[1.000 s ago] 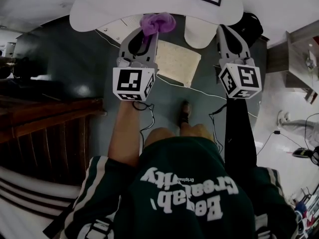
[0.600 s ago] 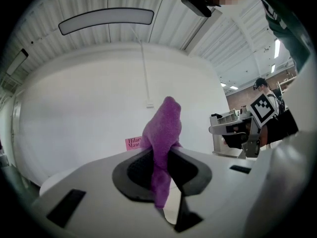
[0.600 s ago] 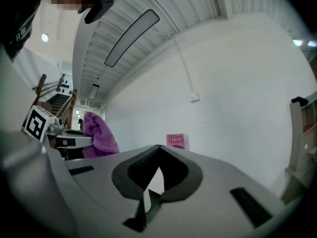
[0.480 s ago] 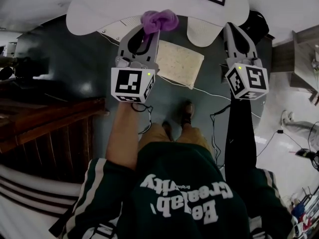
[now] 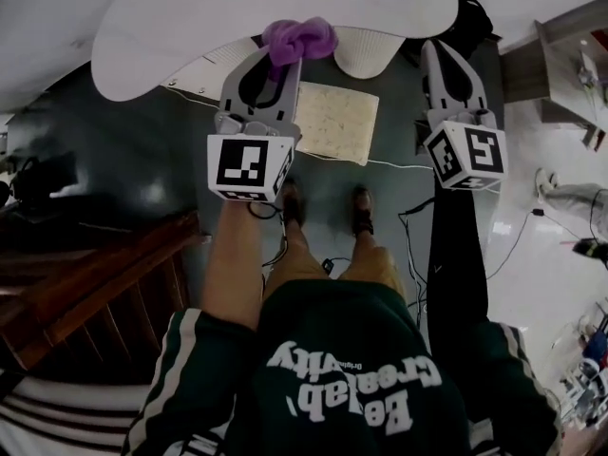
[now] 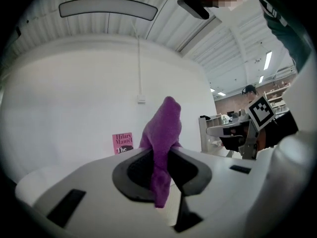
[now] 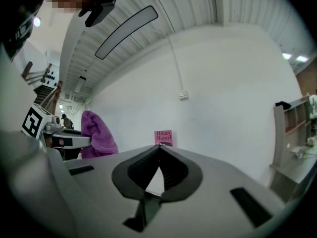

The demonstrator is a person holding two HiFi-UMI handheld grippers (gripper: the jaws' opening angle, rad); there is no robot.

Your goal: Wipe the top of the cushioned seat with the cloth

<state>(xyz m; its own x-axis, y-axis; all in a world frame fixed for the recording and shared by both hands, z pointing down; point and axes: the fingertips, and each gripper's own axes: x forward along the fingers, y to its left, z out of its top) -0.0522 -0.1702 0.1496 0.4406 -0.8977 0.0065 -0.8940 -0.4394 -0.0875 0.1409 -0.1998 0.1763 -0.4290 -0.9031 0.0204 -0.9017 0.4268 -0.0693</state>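
One purple cloth (image 5: 300, 38) pinched in left gripper (image 5: 283, 65) | right gripper (image 5: 437, 50) closed, empty | cushioned seat (image 5: 337, 122) below, between them

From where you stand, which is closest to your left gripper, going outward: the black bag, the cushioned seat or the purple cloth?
1. Purple cloth: pinched in the left gripper itself.
2. Cushioned seat: just to its right.
3. Black bag: far right, beyond the right gripper.

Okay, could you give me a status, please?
Left gripper shut on purple cloth. Right gripper shut, empty. Cloth off the cushioned seat. White table edge close by.
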